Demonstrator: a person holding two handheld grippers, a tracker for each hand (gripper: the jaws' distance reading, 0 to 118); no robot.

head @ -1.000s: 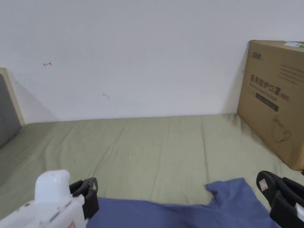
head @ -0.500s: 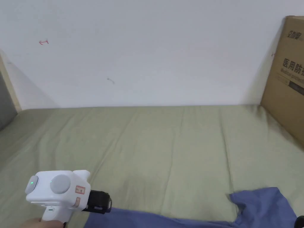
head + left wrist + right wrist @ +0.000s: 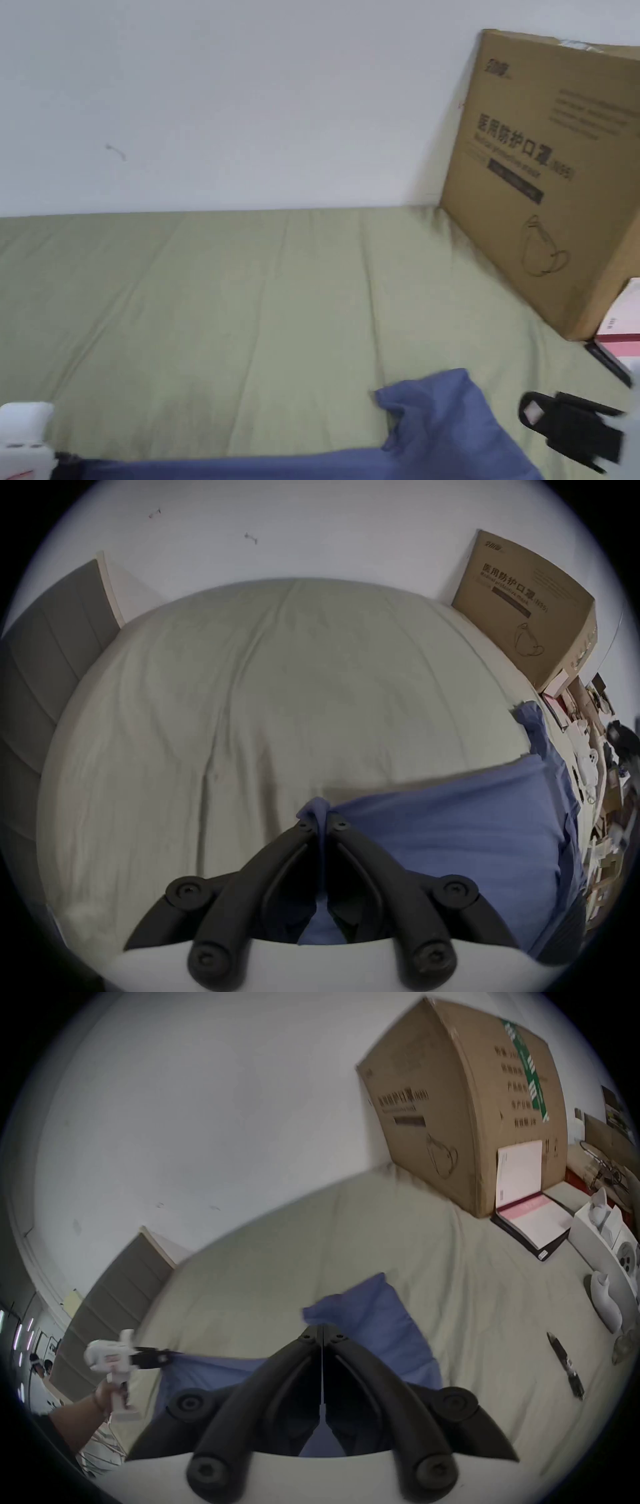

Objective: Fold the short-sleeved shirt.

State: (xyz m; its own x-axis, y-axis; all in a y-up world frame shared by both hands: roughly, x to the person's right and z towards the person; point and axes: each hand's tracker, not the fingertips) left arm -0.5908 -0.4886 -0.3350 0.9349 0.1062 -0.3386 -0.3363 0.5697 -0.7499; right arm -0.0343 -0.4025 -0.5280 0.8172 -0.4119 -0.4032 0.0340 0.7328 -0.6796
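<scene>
A grey headboard (image 3: 52,660) is seen far to the left of the left gripper (image 3: 321,821), against the white wall (image 3: 250,94). The left gripper is held low over the green bedsheet (image 3: 250,300), and its jaws are seen pressed together on a bunched fold of the blue short-sleeved shirt (image 3: 450,843), with fabric pinched between the tips and trailing down between them. In the right gripper view the same gripper is seen in a hand (image 3: 104,1395) at the shirt's far left edge.

From the left gripper the shirt is stretched rightward in a taut band, just above the sheet, towards the right gripper (image 3: 322,1331). One sleeve (image 3: 437,400) is seen lying on the sheet just ahead of and to the left of the right gripper. The right gripper's jaws are closed tip to tip at the shirt's edge; whether cloth is actually caught between them cannot be told.

Beyond the right gripper and to its right, a large cardboard box (image 3: 550,169) is stood on the bed against the wall. A white-and-pink folder (image 3: 519,1200) is propped against the box, nearer the right gripper.
</scene>
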